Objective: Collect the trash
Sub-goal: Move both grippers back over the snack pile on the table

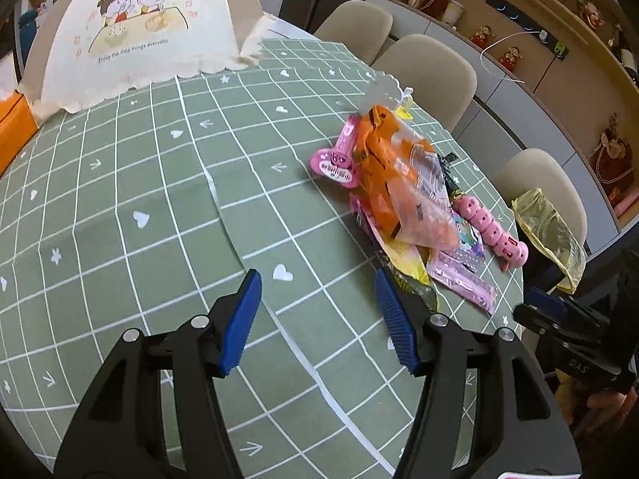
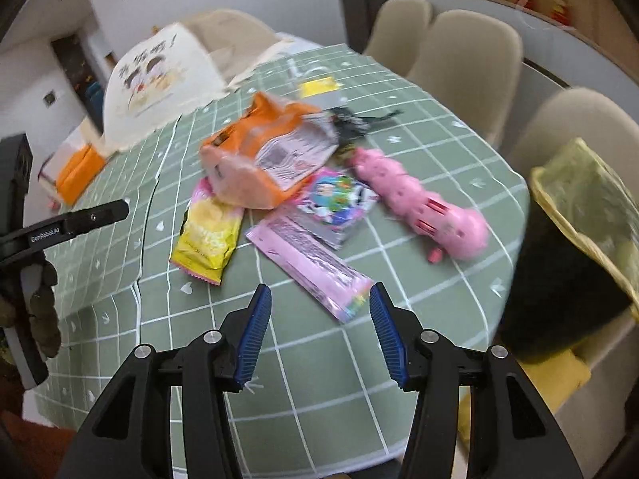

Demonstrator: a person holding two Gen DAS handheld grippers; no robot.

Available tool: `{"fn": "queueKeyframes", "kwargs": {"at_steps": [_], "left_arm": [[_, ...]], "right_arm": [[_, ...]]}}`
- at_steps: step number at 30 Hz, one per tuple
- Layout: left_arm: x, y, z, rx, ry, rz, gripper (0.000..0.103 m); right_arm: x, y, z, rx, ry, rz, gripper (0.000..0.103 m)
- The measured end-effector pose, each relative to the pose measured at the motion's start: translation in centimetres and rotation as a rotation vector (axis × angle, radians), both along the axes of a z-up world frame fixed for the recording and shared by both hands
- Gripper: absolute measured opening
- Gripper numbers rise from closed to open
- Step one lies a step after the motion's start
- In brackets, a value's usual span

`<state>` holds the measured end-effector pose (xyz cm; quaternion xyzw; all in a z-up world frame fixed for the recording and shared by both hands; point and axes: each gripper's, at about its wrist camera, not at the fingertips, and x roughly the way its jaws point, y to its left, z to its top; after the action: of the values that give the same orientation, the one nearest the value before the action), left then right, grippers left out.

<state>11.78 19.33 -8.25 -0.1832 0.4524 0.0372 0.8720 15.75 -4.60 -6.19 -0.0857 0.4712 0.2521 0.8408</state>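
The trash (image 2: 275,183), a loose heap of snack wrappers, lay on the green checked tablecloth (image 1: 159,239) near the table's edge, with the yellow-lined bin (image 2: 579,215) just beyond that edge. Both grippers were wide open and held nothing: the right gripper (image 2: 319,327) hovered just short of the long pink wrapper (image 2: 311,263), and the left gripper (image 1: 317,319) stood near the yellow packet (image 2: 207,239). The pink wrapper was the sensible first pick; being flat and slippery, it probably needed the fingers pressed low across its narrow width. The pink toy (image 2: 423,203) was likely not trash.
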Motion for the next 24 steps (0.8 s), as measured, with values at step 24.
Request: {"fn": "queueKeyframes", "kwargs": {"at_steps": [24], "left_arm": [[1.6,-3.2,1.4,0.059,-0.022,-0.084,0.056]], "right_arm": [[2.7,4.2,-3.8,-0.11,0.033,0.196,0.02]]}}
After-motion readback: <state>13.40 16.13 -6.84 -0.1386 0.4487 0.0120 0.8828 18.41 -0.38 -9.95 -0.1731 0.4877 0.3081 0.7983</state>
